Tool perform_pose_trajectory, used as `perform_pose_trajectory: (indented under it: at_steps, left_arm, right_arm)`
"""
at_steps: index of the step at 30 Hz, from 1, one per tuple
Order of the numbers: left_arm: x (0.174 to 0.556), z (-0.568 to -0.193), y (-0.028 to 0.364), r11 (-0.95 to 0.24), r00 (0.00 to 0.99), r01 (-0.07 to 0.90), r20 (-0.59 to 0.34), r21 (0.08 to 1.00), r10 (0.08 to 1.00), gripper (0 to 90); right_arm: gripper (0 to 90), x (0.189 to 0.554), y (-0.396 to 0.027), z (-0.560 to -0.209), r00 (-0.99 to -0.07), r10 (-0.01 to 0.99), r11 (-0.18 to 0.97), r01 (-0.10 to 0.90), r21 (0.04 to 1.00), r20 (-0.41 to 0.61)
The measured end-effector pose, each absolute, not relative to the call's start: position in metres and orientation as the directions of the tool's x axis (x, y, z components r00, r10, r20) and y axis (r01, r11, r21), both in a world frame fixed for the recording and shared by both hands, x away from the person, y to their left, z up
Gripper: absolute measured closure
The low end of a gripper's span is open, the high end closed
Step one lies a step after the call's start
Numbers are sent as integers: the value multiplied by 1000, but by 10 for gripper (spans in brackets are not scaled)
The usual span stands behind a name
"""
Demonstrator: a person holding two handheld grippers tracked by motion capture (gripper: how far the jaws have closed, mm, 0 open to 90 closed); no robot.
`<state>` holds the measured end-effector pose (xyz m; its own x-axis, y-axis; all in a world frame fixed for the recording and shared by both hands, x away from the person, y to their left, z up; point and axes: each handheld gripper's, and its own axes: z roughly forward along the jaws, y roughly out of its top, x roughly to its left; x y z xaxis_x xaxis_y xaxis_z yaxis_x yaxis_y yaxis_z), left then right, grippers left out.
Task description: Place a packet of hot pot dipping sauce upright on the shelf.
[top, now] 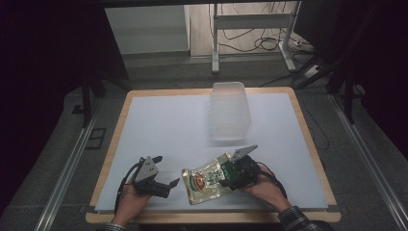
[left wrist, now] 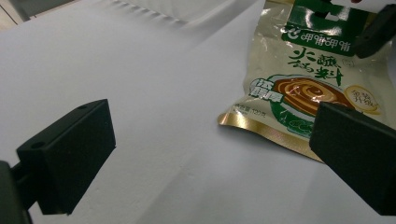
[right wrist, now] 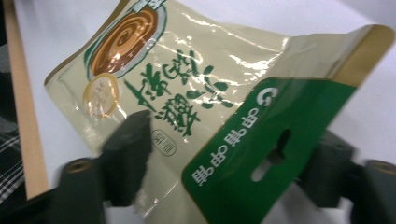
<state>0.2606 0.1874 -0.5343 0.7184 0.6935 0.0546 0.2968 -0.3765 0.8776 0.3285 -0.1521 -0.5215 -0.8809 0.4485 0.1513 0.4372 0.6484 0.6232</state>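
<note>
Right gripper (right wrist: 224, 163) nearest: jaws straddle the green header end of the snack pouch (right wrist: 187, 93), one jaw over the printed face, the other behind the header by the hang hole. Can't tell if the pads are pressing yet; they look partly closed, not clamped. Left gripper (top: 168, 185) sits with jaws wide open and empty, just beside the pouch's bottom edge, aimed at it.

Pouch (top: 204, 180) lies near the front edge of the desk (top: 159, 125), about mid-width, header end lifted slightly. Clear plastic tub (top: 230, 111) stands well apart, toward the far edge.

Step, my read: pickup grasp on the pouch by its header. Next: finish the pinch squarely on the flat header, not the glossy puffed body, which would likely slip. Tub is probably the destination.

Labelling: Chinese characters, white on the green header band, large green ones below; brown swirl graphic; a round yellow badge. Small print near the bottom, too fine to read.
</note>
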Motion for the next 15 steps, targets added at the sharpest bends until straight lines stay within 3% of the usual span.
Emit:
perform_pose_trajectory:
  at_steps: [4, 5, 6, 8, 13, 15]
  left_arm:
    - [261, -534, 187, -378, 718, 297, 55, 877, 693, 2]
    - [261, -534, 187, -378, 718, 297, 55, 877, 693, 2]
    - [261, -535, 187, -378, 718, 297, 56, 877, 694, 2]
    - [261, -535, 187, -379, 719, 298, 55, 876, 693, 2]
    - [261, -535, 187, -379, 719, 297, 56, 876, 693, 2]
    - [261, -535, 187, -379, 719, 297, 56, 876, 693, 2]
  right_arm:
    - [511, 332, -154, -520, -868, 477, 644, 454, 616, 141]
    - [511, 332, -154, -520, -868, 477, 644, 454, 616, 141]
    - [595, 335, -156, -519, -861, 482, 638, 472, 608, 163]
    - [662, 336, -158, -520, -866, 469, 642, 468, 607, 173]
    - [677, 336, -158, -520, -871, 461, 648, 459, 607, 167]
    - [723, 336, -158, -519, -871, 464, 651, 459, 605, 162]
